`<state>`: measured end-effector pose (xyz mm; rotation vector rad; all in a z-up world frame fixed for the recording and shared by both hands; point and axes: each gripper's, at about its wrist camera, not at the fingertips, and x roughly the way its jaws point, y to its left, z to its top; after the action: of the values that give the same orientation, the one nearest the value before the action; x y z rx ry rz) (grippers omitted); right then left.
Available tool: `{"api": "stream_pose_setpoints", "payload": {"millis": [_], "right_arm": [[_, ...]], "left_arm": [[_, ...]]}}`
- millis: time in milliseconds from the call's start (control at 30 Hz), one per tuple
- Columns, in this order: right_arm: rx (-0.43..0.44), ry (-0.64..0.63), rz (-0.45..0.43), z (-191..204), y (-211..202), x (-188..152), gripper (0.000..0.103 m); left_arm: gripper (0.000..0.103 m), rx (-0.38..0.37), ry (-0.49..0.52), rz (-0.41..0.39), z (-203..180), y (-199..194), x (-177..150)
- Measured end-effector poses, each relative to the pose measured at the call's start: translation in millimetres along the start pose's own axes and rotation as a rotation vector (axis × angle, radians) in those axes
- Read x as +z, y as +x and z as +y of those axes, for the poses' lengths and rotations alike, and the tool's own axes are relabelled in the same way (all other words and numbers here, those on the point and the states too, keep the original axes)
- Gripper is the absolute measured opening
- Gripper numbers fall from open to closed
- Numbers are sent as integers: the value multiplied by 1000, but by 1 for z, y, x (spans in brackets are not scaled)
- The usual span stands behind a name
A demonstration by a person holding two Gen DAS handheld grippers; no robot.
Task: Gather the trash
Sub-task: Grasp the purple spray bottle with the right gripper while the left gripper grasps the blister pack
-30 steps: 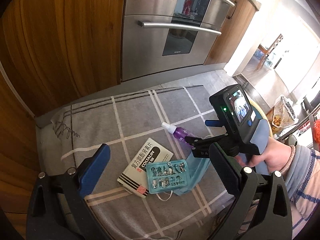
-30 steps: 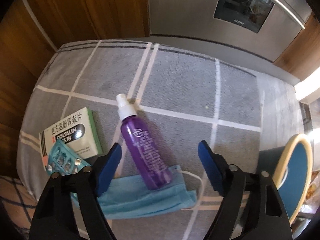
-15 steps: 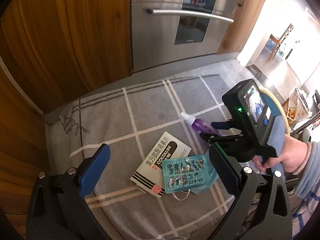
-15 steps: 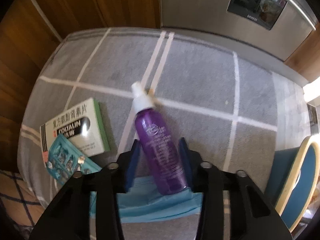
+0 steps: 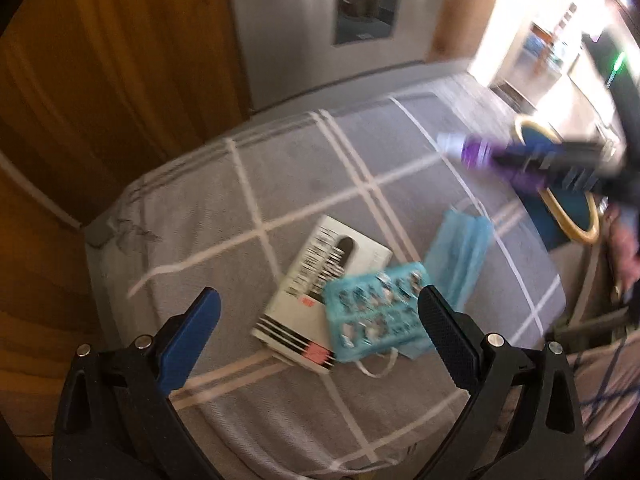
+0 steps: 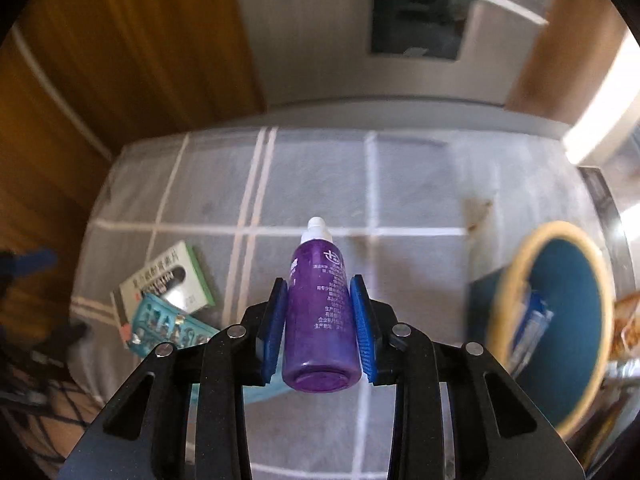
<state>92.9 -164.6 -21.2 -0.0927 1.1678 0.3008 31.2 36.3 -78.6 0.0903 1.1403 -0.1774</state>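
Note:
My right gripper is shut on a purple spray bottle and holds it lifted above the grey checked cloth. The bottle also shows blurred in the left wrist view, near the blue bin. A white medicine box, a teal blister pack and a blue face mask lie on the cloth. My left gripper is open and empty, hovering above the box and blister pack.
The blue bin with a yellow rim stands at the right of the cloth and holds some trash. Wooden cabinets and a steel oven stand behind.
My right gripper closed on the purple bottle, lifted it off the mask and moved it right toward the bin. My left gripper shifted left; the mask is now uncovered.

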Motion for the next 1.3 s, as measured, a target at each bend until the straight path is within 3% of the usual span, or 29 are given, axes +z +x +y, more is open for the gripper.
{"api": "stream_pose_setpoints", "payload": {"millis": [100, 167, 267, 433, 700, 967, 1100, 1300], "right_arm": [[6, 36, -76, -7, -35, -11, 33], [29, 57, -79, -11, -44, -20, 33], [-16, -24, -34, -6, -36, -33, 33], [-128, -138, 168, -13, 17, -64, 33], [-131, -168, 266, -18, 50, -83, 33], [-100, -178, 302, -20, 65, -84, 34], [-98, -186, 369, -24, 82, -87, 34], [-96, -205, 351, -21, 84, -83, 34]], "left_arm": [[97, -45, -7, 36, -15, 10, -3], [97, -59, -10, 56, -22, 16, -6], [97, -42, 28, 76, -36, 23, -9], [97, -23, 77, 100, -49, 29, -15], [97, -28, 57, 133, -56, 50, -16], [97, 40, 22, 157, -61, 81, -10], [97, 73, 14, 147, -60, 88, -7], [96, 87, 5, 145, -57, 91, -5]]}}
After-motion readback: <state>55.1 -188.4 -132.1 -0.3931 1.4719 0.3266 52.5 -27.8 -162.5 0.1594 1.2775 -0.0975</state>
